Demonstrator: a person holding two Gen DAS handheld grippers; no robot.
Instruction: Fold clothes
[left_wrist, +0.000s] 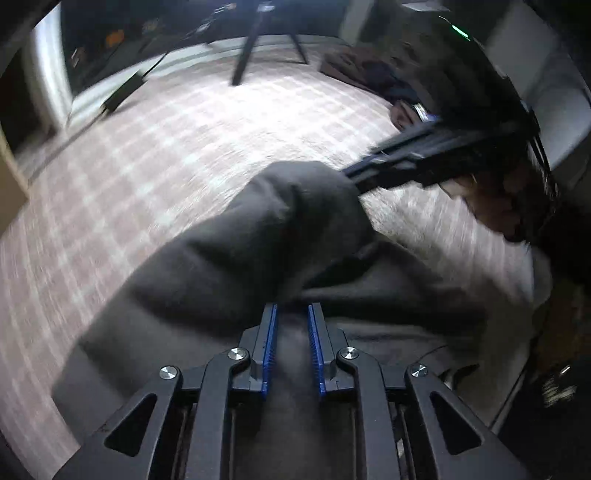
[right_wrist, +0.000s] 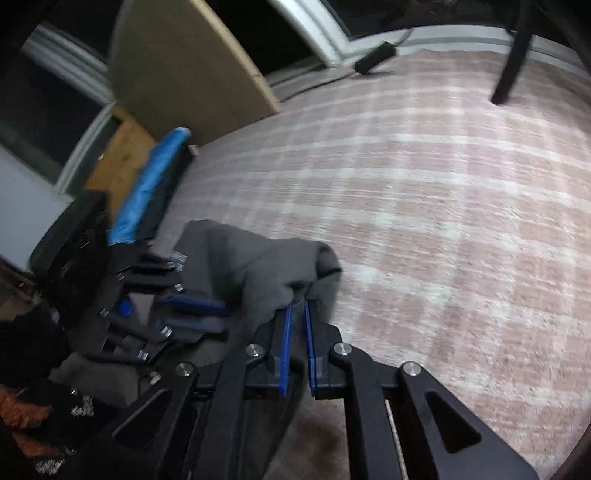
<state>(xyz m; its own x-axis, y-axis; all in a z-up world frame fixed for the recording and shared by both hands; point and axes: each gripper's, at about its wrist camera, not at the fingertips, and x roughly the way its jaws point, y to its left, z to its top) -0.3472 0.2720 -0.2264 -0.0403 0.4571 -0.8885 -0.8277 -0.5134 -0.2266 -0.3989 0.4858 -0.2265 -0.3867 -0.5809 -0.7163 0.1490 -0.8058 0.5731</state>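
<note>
Grey garment (left_wrist: 258, 236) hangs bunched just above the pink checked rug (left_wrist: 166, 147), carried between both tools. Left hand-held gripper (left_wrist: 292, 317) stands narrow with cloth between its pads; right hand-held gripper (right_wrist: 297, 314) is nearly closed, pinching a fold. Risk: the left grip looks thin, so a tug could slip the cloth and ruin the fold.
</note>
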